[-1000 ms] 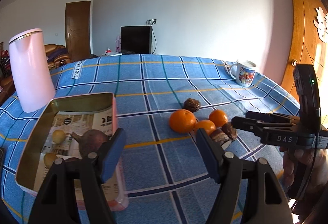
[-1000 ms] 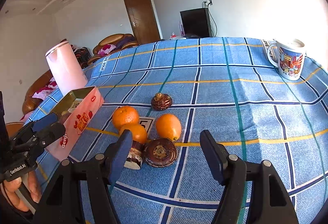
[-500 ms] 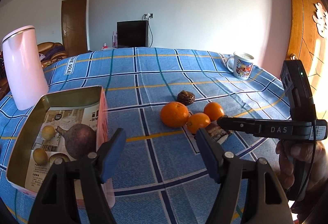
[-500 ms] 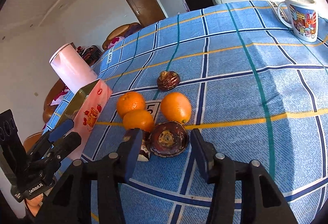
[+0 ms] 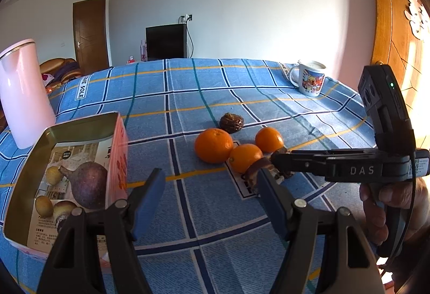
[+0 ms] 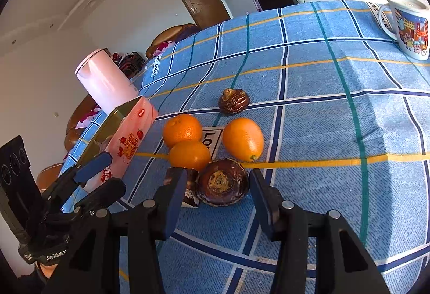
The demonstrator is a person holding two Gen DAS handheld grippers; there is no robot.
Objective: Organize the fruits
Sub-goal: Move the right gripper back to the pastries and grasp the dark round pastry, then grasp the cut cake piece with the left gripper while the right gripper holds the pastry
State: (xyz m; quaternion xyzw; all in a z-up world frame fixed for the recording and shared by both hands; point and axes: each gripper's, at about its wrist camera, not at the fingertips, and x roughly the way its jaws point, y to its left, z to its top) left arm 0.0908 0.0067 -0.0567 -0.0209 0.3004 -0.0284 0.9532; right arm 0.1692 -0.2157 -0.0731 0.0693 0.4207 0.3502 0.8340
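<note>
1. A round, dark brown, wrinkled fruit with a rough tan centre (image 6: pixel 222 182) lies on the blue checked tablecloth of the table (image 6: pixel 322 111), between the two blue-padded fingers (image 6: pixel 264 200) of the right gripper (image 6: pixel 215 197); they stand wide on either side of it, and I cannot tell whether either pad touches it.
2. Just left of that fruit lies a smaller dark brown piece with a pale cut face (image 6: pixel 191 192), partly hidden behind the left finger.
3. Just behind the brown fruit sit three round oranges: a middle one (image 6: pixel 189 155), a left one (image 6: pixel 182 130) and a larger right one (image 6: pixel 243 139). The middle and left oranges touch.
4. Further back from the brown fruit, apart from the oranges, lies another dark brown wrinkled fruit (image 6: pixel 233 101).
5. Left of the brown fruit stands a pink rectangular tin with strawberry print (image 5: pixel 118 149). Inside it lie a large purple fig-shaped fruit (image 5: pixel 87 185) and several small yellowish round fruits (image 5: pixel 44 205).
6. The left gripper (image 5: pixel 209 197) hovers above the cloth between the tin and the brown fruit, its fingers spread wide with nothing in them.
7. Beyond the tin, far left of the brown fruit, stands a tall pink jug (image 5: pixel 24 95).
8. Far behind and to the right of the brown fruit stands a white mug with a colourful cartoon print (image 5: pixel 310 78).
</note>
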